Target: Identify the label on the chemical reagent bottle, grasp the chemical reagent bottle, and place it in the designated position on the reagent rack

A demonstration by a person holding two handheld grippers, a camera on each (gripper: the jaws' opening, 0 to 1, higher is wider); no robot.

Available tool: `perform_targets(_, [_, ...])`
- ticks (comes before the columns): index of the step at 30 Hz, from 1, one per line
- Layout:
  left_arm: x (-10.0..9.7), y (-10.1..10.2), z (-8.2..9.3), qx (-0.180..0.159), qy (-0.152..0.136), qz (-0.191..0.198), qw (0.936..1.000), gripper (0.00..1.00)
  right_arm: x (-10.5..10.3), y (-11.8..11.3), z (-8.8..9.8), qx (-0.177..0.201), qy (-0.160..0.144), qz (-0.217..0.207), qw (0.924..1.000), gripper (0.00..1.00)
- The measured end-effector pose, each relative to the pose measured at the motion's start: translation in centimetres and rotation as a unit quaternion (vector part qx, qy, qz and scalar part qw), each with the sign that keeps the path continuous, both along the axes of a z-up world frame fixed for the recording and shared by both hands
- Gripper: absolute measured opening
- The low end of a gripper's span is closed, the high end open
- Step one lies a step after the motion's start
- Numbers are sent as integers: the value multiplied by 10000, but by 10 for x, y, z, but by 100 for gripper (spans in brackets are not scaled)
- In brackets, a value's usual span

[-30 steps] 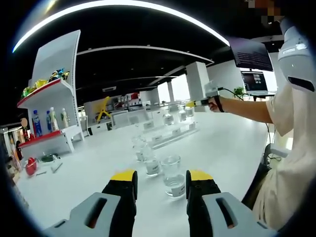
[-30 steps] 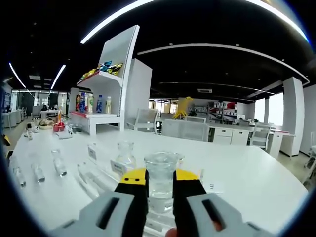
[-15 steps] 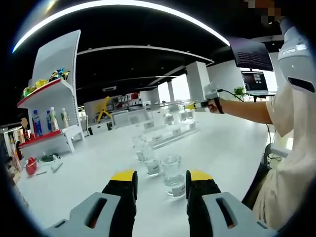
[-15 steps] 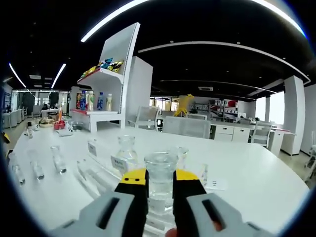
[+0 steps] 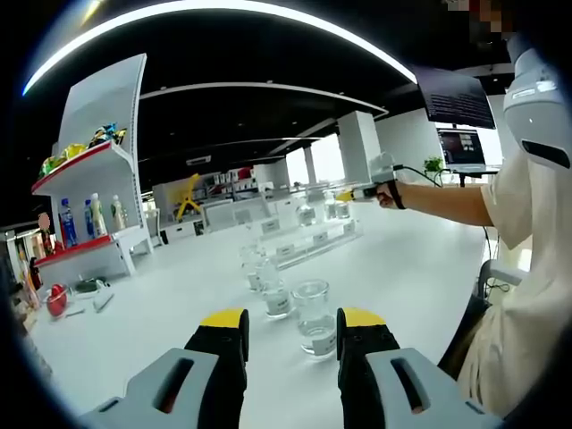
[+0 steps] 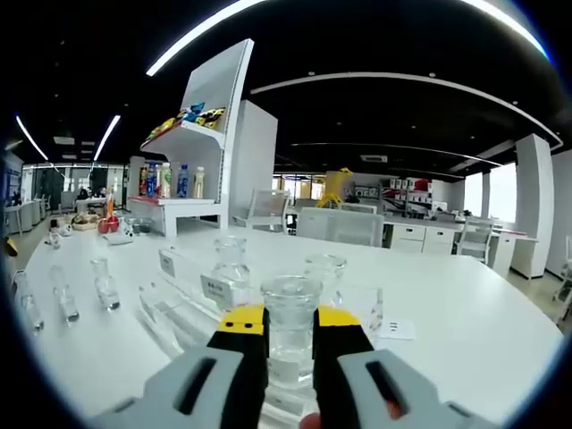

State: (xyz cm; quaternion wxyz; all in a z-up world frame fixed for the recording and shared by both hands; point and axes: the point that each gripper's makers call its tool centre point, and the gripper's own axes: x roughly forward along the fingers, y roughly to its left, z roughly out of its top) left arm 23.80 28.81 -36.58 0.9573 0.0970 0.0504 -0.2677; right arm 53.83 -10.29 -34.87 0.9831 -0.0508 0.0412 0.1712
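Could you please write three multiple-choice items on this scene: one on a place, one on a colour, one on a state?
1. Where is the clear bottle in the right gripper view?
A. between the right tool's jaws
B. on the white shelf unit
C. lying flat on the table

2. What colour are the left tool's jaw tips?
A. red
B. yellow
C. blue

3. What state is the left tool in?
A. shut on a beaker
B. open, holding nothing
C. shut on a label card

Answers:
1 A: the right tool has its jaws against the bottle's sides.
2 B: yellow pads cap the black jaws.
3 B: the jaws stand apart, and the glass beaker sits on the table beyond them.
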Motion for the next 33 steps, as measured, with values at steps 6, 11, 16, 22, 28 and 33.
perform_targets(6, [0,1,0,3,3,22,10000,40,1,1,-5,-45,-2,36,10000,18])
perform_targets(11, [0,3,0,10,4,41,10000,40,3,0,-14,-24,38,24,10000,18])
perform_targets(16, [1,3,-1,22,19,39,10000,40,4,0,-18,24,40,6,10000,18])
perform_targets(22, [1,3,-2,34,31,38,10000,40,3,-2,-26,51,-14,-54,10000,18])
perform_targets(28, [2,4,-4,86,89,48,9999,40,3,-7,-31,324,-169,-174,9992,18])
perform_targets(33, [3,3,-3,121,103,62,9999,40,3,-3,-35,447,-201,-189,9986,18])
